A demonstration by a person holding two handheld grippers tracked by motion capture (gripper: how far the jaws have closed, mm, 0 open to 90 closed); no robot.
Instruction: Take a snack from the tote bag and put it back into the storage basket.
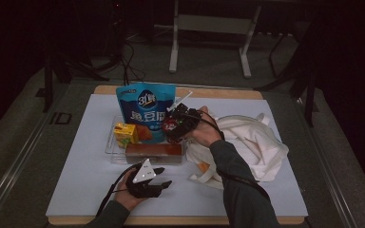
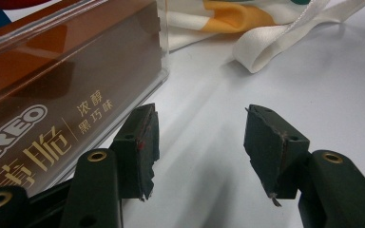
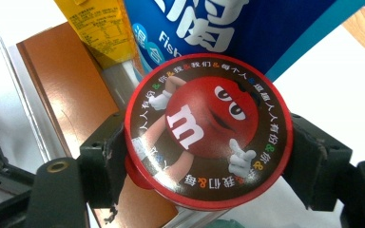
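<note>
Right gripper (image 3: 209, 156) clamped on round M&M's tub (image 3: 208, 130), lid facing its camera, axis along the view, over clear tray (image 1: 110, 142) at 12 o'clock. Tray holds blue bag (image 1: 146, 111), yellow carton (image 1: 125, 133), brown Oreo box (image 1: 153, 150). Left gripper (image 2: 202, 152) jaws apart, empty, 6 o'clock.

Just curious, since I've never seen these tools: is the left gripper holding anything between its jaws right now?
No, the left gripper stands open, its black jaws apart with only the bare white table between them, beside the brown Oreo box.

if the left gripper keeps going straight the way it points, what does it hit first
Probably the white cloth bag ahead of the open left gripper, past bare table; the brown Oreo box sits just beside that line.
</note>
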